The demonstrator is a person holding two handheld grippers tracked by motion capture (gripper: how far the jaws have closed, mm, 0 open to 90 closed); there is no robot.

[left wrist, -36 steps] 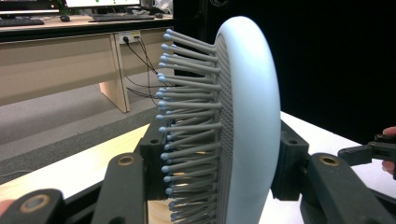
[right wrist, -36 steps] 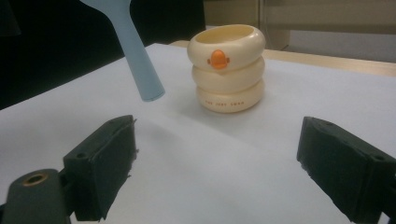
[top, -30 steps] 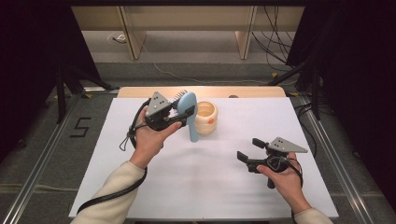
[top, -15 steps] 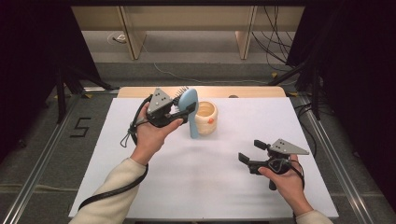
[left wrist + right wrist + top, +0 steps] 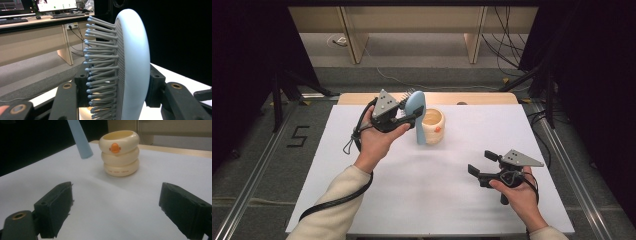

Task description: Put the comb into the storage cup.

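Left gripper (image 5: 408,116) jaws clamp hairbrush (image 5: 415,106), lifted, handle beside cup (image 5: 432,126); insertion pending; right gripper (image 5: 486,165) jaws spread, idle.

In my left gripper view, the hairbrush (image 5: 132,65) ran off the bottom edge, hiding its handle. In my right gripper view, only the handle's tip showed, cut by the top edge. The small lettering on the cream cup (image 5: 121,155) was too small to read.

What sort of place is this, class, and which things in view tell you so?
Probably a lab or recording workspace, not a home: a white-topped table ringed by dark curtains, loose cables on the floor behind, and computer monitors on a desk in the left gripper view.
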